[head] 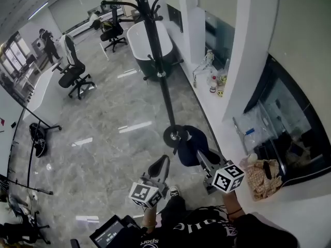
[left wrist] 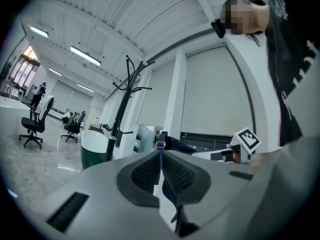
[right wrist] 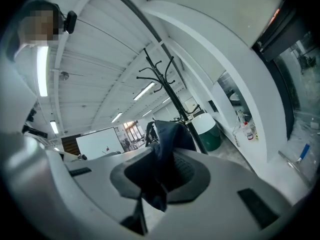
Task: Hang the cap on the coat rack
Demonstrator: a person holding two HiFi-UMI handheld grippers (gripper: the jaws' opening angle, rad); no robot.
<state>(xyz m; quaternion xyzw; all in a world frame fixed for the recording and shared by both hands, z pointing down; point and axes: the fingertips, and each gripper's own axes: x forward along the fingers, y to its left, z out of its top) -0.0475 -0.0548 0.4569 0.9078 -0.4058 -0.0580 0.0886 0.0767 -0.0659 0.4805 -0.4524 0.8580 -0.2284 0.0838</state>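
The person's black shirt (head: 207,231) fills the bottom edge of the head view, closest of all, with the 2 grippers reaching out level just ahead of it.

On the left, the left gripper (head: 159,164) has its jaws pressed together on the thin adjuster strap (left wrist: 160,145) at the back of the cap; the buckle shows just past the pads. Beyond it stands the black coat rack (head: 155,45), its round base (head: 176,135) on the grey floor tiles and its curved hooks (head: 116,4) high on the pole.

The navy cap (head: 187,141) hangs between the 2 grippers, low and near the rack's base, clear of every hook. To its right, the right gripper (head: 198,152) is clamped on a fold of the cap's dark fabric, which bunches up out of the jaws. Further right, a wicker basket (head: 261,180) sits on the white counter.

This looks like the carrying step: the cap is gripped at 2 places and brought to the rack, not yet hung. The next move probably calls for lifting it to hook height, spreading the opening, and settling it over 1 hook before either grip lets go.
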